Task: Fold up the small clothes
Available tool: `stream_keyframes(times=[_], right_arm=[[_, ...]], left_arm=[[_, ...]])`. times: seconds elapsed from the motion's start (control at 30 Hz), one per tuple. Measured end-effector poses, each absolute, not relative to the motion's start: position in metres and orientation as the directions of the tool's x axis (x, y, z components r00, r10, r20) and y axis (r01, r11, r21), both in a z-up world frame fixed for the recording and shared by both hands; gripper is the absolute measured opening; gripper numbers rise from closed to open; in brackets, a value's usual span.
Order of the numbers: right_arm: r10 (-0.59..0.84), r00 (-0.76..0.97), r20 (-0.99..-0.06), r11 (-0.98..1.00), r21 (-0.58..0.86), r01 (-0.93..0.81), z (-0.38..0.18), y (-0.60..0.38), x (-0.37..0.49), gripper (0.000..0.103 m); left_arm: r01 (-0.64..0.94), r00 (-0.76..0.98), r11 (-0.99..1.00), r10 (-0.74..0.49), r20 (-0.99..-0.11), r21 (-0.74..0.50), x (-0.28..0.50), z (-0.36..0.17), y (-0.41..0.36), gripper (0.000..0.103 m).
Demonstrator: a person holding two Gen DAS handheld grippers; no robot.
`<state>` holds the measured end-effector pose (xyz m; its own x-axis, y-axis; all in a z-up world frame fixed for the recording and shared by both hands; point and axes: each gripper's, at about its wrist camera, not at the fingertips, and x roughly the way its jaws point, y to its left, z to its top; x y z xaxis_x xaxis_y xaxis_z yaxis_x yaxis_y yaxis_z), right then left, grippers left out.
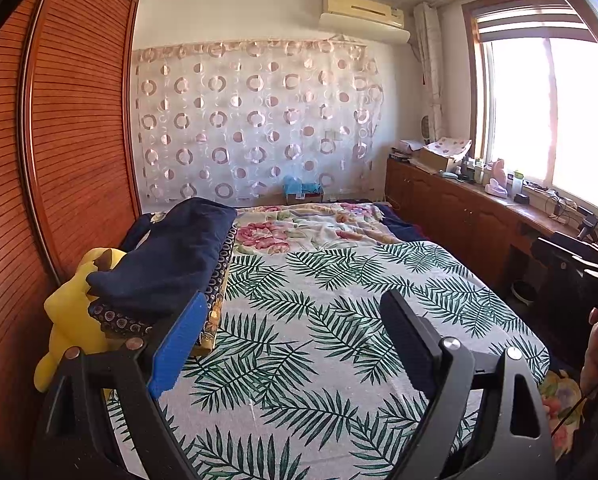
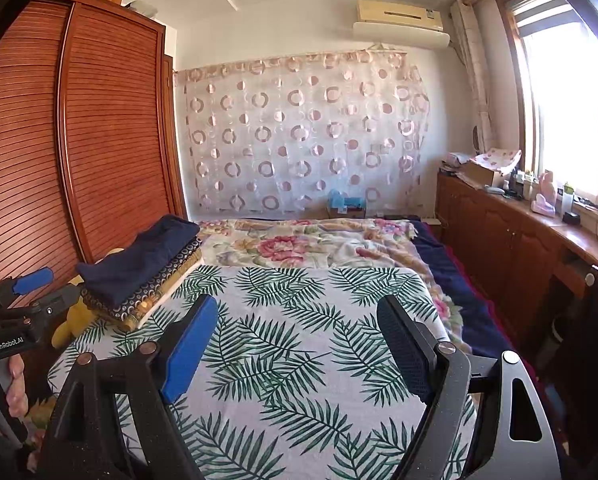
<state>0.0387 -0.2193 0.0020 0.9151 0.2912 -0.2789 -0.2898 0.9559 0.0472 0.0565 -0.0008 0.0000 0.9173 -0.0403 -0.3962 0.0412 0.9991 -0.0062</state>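
Both grippers wide apart, grasping nothing: left gripper (image 1: 295, 344), right gripper (image 2: 299, 348), over leaf-print cloth (image 2: 299, 320) on bed.

Stack of folded clothes (image 2: 139, 276) sits at ten o'clock: three pieces (maybe more, hard to tell), blue one on top.

Risk: stack near bed edge, beside yellow plush toy (image 1: 67, 320); bump could knock it over.

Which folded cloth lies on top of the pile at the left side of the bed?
The plain navy cloth lies on top. Below it is a dark cloth with ring patterns, then a yellowish one at the bottom.
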Motion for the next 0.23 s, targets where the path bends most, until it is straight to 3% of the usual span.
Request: stream_keyframes(times=[0.23], right_arm=[[0.296, 0.913, -0.281, 0.954, 0.047, -0.295, 0.0016, -0.2210, 0.0401, 0.083]], left_arm=[[0.043, 0.918, 0.999, -0.042, -0.395, -0.007, 0.0572, 0.0028, -0.0021, 0.089]])
